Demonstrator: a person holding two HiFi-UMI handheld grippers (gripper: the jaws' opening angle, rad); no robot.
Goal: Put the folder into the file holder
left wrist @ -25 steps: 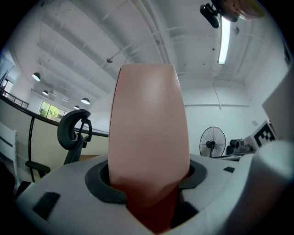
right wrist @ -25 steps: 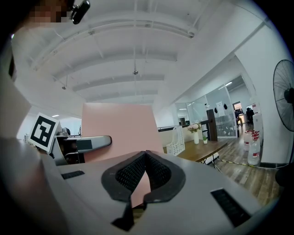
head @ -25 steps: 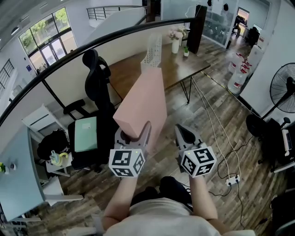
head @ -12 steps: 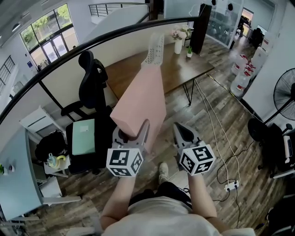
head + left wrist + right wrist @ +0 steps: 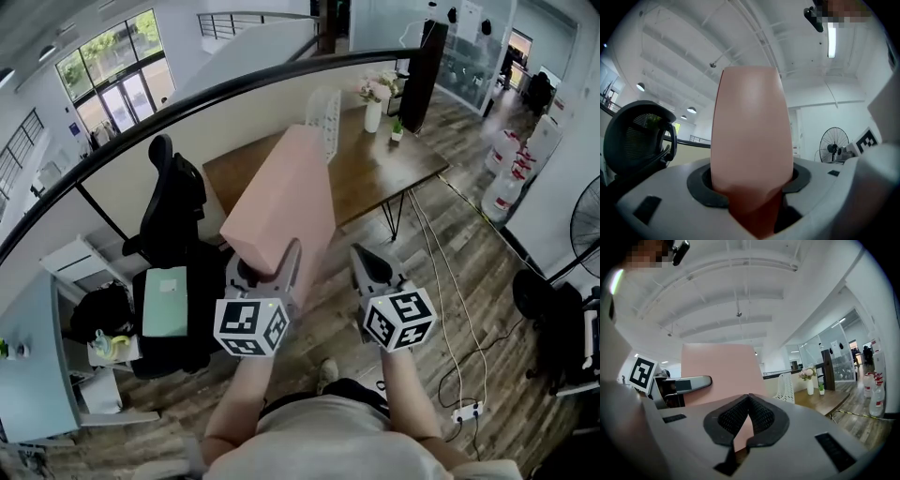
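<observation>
The folder (image 5: 281, 211) is pink; the file holder (image 5: 325, 117) is white with little holes; the bench (image 5: 375, 178) is brown wood; the chair (image 5: 173, 202) is black; my left hand-held gripper (image 5: 270, 267) and right hand-held gripper (image 5: 367, 270) carry black and white squares.

The pink folder (image 5: 281, 202) hides the lower part of the white file holder (image 5: 328, 112) on the counter (image 5: 375, 176).

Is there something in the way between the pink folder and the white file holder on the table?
Nothing visible. The pink folder, gripped by the left tool, points toward the white file holder on the wooden table. The black office chair stands off to the left, and the flower vase to the holder's right.
</observation>
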